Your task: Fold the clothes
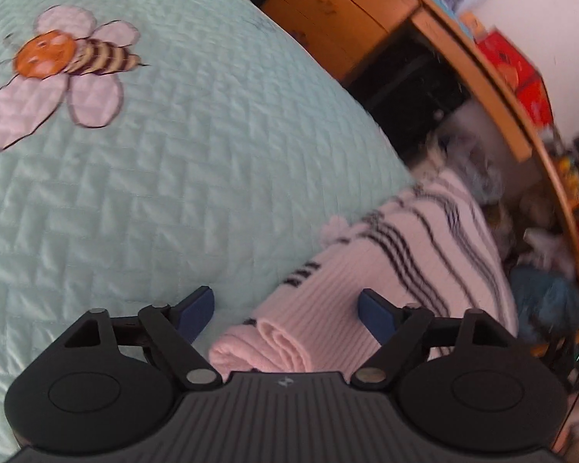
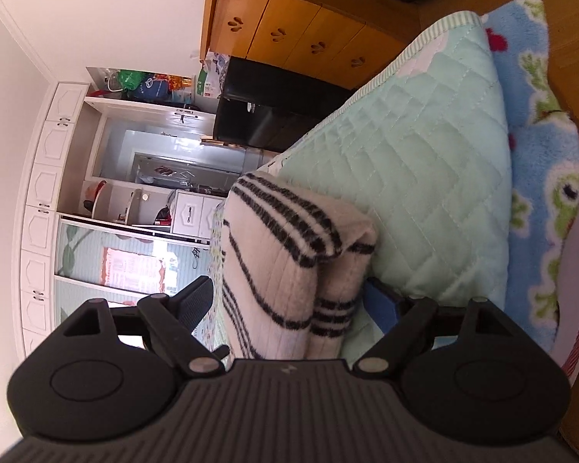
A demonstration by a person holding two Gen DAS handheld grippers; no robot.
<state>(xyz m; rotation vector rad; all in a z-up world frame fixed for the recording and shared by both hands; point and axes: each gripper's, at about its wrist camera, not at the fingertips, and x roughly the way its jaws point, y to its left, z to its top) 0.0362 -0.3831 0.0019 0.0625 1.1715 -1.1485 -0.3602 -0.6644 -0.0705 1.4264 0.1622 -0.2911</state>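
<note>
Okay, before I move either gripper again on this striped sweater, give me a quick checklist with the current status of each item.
1. Left gripper open: ok.
2. Right gripper open: ok.
3. Striped sweater folded into a bundle: ok.
4. Sweater resting on the green quilt: ok.
5. Pads clear of the knit: left ok; right cannot tell.
6. Fold edges lined up evenly: cannot tell.

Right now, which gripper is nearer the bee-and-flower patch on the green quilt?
Left. The left gripper, jaws open, hangs over the quilt with the bee patch ahead. The right gripper straddles the striped sweater at the bed's edge; no patch in its view.
</note>
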